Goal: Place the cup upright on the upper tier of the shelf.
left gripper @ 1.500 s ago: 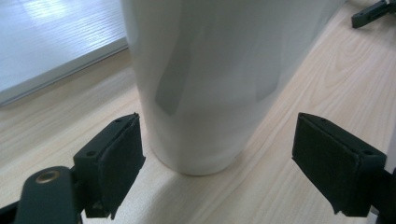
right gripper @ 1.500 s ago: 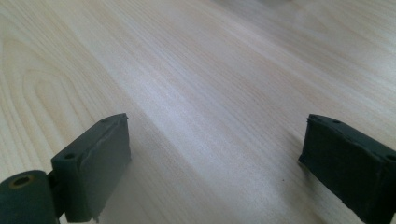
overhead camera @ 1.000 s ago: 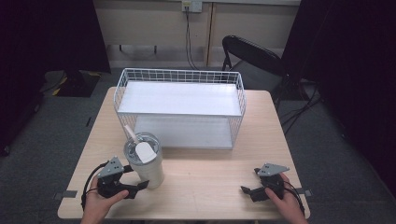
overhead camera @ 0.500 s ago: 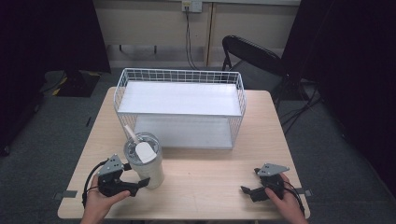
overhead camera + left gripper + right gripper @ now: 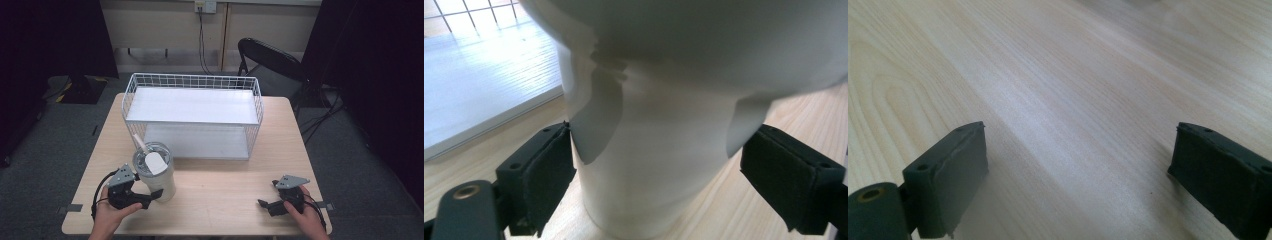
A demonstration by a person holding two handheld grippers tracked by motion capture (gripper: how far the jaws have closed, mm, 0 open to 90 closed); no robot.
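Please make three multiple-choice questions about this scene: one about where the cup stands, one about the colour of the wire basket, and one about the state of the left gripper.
1. Where does the white cup stand?
A. On the table, in front of the basket, near its left end
B. Inside the basket, on its upper shelf
C. On the chair behind the table

2. What colour is the wire basket?
A. Black
B. White
C. Red

3. How do the jaws of the left gripper stand?
A. Shut with nothing between them
B. On either side of the cup, with the right pad clear of it
C. Pointing at the basket, far from the cup

Answers:
1 A: the high view shows the cup on the wood, before the basket's left front corner.
2 B: its wires and shelves are white.
3 B: the left gripper view shows the cup between the pads, which have just been opening.
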